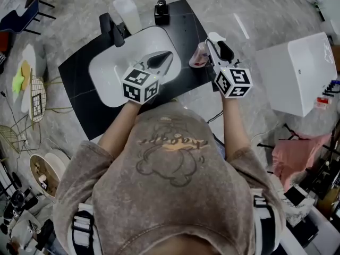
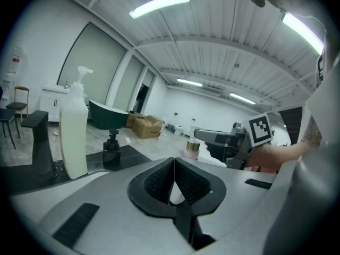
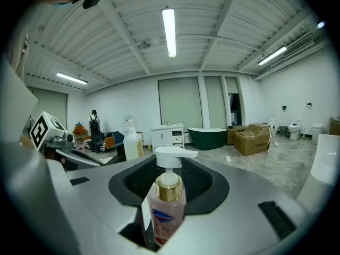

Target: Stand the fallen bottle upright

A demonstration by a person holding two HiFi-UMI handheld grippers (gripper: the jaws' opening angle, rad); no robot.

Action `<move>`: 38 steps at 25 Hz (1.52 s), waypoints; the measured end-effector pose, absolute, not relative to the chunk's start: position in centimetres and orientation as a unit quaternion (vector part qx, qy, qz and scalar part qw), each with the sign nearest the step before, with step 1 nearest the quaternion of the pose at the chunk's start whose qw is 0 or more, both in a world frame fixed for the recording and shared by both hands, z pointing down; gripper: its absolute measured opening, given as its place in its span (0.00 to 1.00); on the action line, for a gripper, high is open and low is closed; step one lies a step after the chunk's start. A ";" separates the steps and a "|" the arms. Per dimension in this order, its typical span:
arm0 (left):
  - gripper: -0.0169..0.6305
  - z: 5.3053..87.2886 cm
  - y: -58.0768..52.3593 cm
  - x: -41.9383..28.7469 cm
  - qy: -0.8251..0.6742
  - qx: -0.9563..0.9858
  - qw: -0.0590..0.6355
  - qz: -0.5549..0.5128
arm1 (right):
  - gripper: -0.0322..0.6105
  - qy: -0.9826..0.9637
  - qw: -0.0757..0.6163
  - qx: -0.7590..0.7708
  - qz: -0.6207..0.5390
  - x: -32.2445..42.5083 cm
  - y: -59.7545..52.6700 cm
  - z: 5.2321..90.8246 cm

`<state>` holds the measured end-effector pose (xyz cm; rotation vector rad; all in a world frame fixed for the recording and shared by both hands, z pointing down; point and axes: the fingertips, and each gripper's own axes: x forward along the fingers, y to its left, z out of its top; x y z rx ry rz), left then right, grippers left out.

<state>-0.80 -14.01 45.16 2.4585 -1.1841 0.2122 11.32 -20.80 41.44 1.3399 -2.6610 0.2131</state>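
A clear pink pump bottle (image 3: 167, 210) with a gold collar and a white pump head stands upright between the jaws of my right gripper (image 3: 171, 178), which is shut on its body. Seen from the head, the bottle (image 1: 200, 56) is at the right rim of the white sink (image 1: 109, 68), with the right gripper (image 1: 211, 47) around it. I cannot tell whether its base touches the counter. My left gripper (image 1: 161, 61) hovers over the sink basin, shut with nothing in it; its pads (image 2: 159, 179) meet. From it I see the bottle (image 2: 191, 149) and the right gripper (image 2: 215, 137) at the right.
A tall white pump bottle (image 1: 126, 12), a black faucet (image 1: 113, 30) and a small black pump bottle (image 1: 161, 10) stand along the back of the black counter (image 1: 79, 92). A white box-like unit (image 1: 300, 73) sits to the right. Clutter lies on the floor around.
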 end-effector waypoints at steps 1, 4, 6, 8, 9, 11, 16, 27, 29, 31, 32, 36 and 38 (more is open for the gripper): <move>0.06 45.2 -14.0 -0.7 -0.423 0.880 0.200 0.077 | 0.29 -0.888 0.077 0.447 0.070 11.3 -20.6 41.4; 0.06 45.3 -13.9 -0.5 -0.421 0.881 0.200 0.080 | 0.29 -0.890 0.075 0.445 0.070 11.4 -19.9 41.4; 0.06 45.3 -13.8 -0.4 -0.420 0.881 0.201 0.082 | 0.29 -0.890 0.072 0.444 0.074 11.6 -19.6 41.5; 0.06 45.3 -13.8 -0.3 -0.418 0.882 0.201 0.083 | 0.29 -0.890 0.068 0.445 0.077 11.7 -19.3 41.5; 0.06 45.3 -13.8 -0.2 -0.417 0.882 0.202 0.084 | 0.29 -0.890 0.067 0.445 0.078 11.8 -19.2 41.5; 0.06 45.3 -13.7 -0.1 -0.415 0.883 0.202 0.085 | 0.29 -0.890 0.066 0.444 0.079 11.8 -19.0 41.6; 0.06 45.0 -13.5 0.4 -0.409 0.886 0.202 0.085 | 0.29 -0.890 0.065 0.445 0.078 12.2 -18.2 41.5; 0.06 44.8 -13.5 0.6 -0.400 0.890 0.201 0.081 | 0.29 -0.887 0.067 0.449 0.082 12.3 -16.9 41.6; 0.06 44.7 -13.5 0.7 -0.398 0.891 0.200 0.080 | 0.29 -0.886 0.067 0.451 0.083 12.3 -16.7 41.6; 0.06 44.6 -13.5 0.8 -0.396 0.893 0.200 0.079 | 0.30 -0.885 0.067 0.453 0.086 12.4 -16.5 41.6; 0.06 44.6 -13.6 0.9 -0.394 0.894 0.200 0.078 | 0.30 -0.884 0.067 0.455 0.088 12.4 -16.4 41.7; 0.06 44.4 -13.5 1.3 -0.387 0.897 0.198 0.076 | 0.30 -0.880 0.065 0.461 0.093 12.5 -16.2 41.7; 0.06 44.2 -13.4 1.4 -0.383 0.899 0.198 0.075 | 0.30 -0.879 0.063 0.464 0.095 12.7 -16.0 41.6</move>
